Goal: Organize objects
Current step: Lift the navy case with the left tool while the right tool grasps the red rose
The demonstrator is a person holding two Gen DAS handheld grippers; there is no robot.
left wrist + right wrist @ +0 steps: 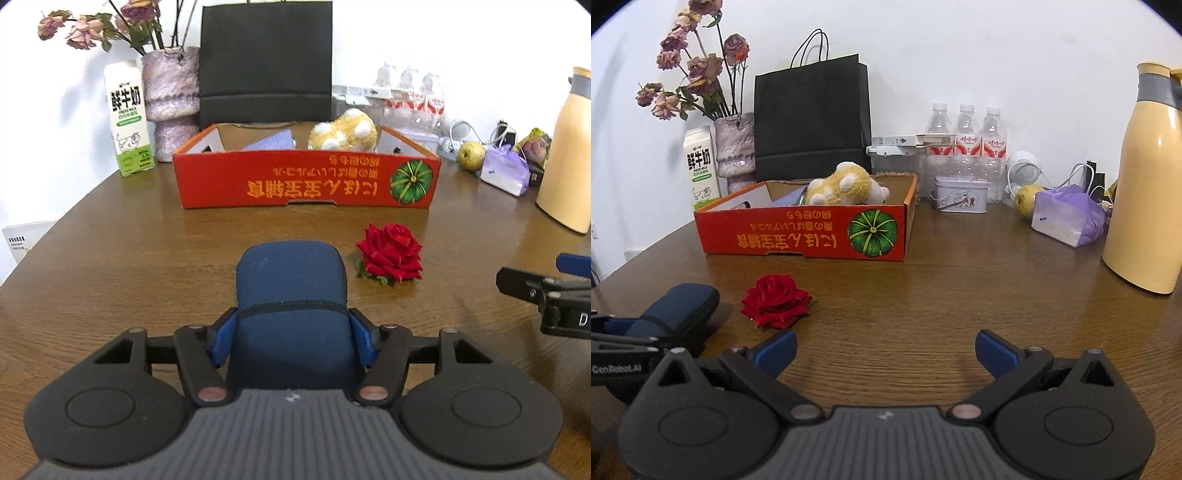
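A navy blue zip case [291, 280] lies lengthwise between the blue fingers of my left gripper [291, 321], whose pads press on its two sides; its far end sticks out toward the box. In the right wrist view the case [679, 306] shows at the far left with the left gripper [624, 332] around it. A red rose head [391, 253] lies on the table just right of the case. Behind stands a red cardboard box [306, 181] holding a yellow plush toy [343, 131] and a purple item [271, 142]. My right gripper [884, 341] hangs open over bare wood, holding nothing.
Behind the box stand a milk carton [129, 118], a vase of dried roses [170, 96] and a black paper bag [266, 62]. To the right are water bottles [966, 147], a tin [960, 194], a pear [1027, 199], a purple packet [1067, 218] and a yellow jug [1145, 184].
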